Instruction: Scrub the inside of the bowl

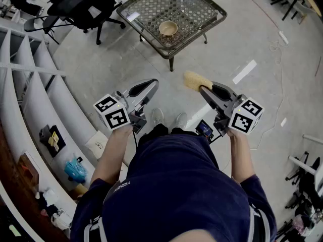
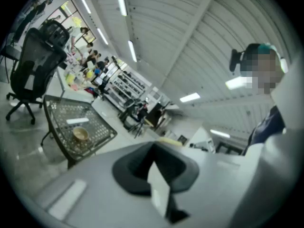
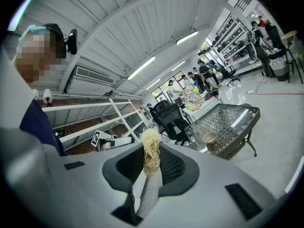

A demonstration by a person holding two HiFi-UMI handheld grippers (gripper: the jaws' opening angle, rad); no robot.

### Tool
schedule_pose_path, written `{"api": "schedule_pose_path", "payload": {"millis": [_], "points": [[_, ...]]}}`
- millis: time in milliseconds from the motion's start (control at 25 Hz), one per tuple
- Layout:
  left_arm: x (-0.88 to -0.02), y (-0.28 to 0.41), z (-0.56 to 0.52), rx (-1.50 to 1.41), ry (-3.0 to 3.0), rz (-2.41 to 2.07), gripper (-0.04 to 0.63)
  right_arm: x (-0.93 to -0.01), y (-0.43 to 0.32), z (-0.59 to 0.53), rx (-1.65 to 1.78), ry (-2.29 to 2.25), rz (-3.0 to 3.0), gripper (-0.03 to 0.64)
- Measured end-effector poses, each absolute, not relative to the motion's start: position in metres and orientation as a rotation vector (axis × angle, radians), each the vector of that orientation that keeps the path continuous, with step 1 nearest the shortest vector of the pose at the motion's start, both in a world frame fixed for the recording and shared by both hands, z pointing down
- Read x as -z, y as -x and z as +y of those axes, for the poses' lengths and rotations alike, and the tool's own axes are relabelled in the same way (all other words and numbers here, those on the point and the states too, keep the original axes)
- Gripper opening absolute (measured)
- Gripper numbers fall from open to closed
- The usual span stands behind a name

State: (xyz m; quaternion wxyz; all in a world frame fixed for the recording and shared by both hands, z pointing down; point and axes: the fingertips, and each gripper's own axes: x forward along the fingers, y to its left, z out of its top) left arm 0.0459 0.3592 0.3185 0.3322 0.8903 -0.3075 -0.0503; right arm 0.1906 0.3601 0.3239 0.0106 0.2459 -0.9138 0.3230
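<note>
My left tongs point(image 1: 149, 84) are pressed together with nothing between them, raised in front of me well short of the desk point(image 1: 197, 11). The bowl point(image 1: 168, 29) stands on that desk, far ahead of both tongs and a little to the right of the left pair. It is small, round and tan, and I judge it stiff and fairly light, so it will likely skate or tip on the top unless I steady it. The rim looks the best place for the left tongs to pinch it, and gently, since it may chip if it is ceramic. My right tongs point(image 1: 204, 89) are closed narrowly on a yellow fibrous scrubber point(image 1: 193, 79), whose tuft sticks out past the tips. It looks soft, springy and nearly weightless, so it should squash against the bowl's curve. From here the bowl is too small to show whether its inside is dirty or what it is made of.
</note>
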Motion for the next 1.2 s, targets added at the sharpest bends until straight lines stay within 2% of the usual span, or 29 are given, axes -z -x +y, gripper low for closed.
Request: {"api": "schedule_pose_path", "payload": {"millis": [640,1200], "points": [[-0.328,-0.065,0.391,0.1,-2.293,-0.825,0.005,-0.323,-0.214,0.382,-0.992,-0.751,-2.859,0.072],[-0.349,-0.047,0.352,0.132,-2.248,-0.806,0.005,-0.333,-0.2,0.351,-0.998,-0.773,-2.781,0.072]]}}
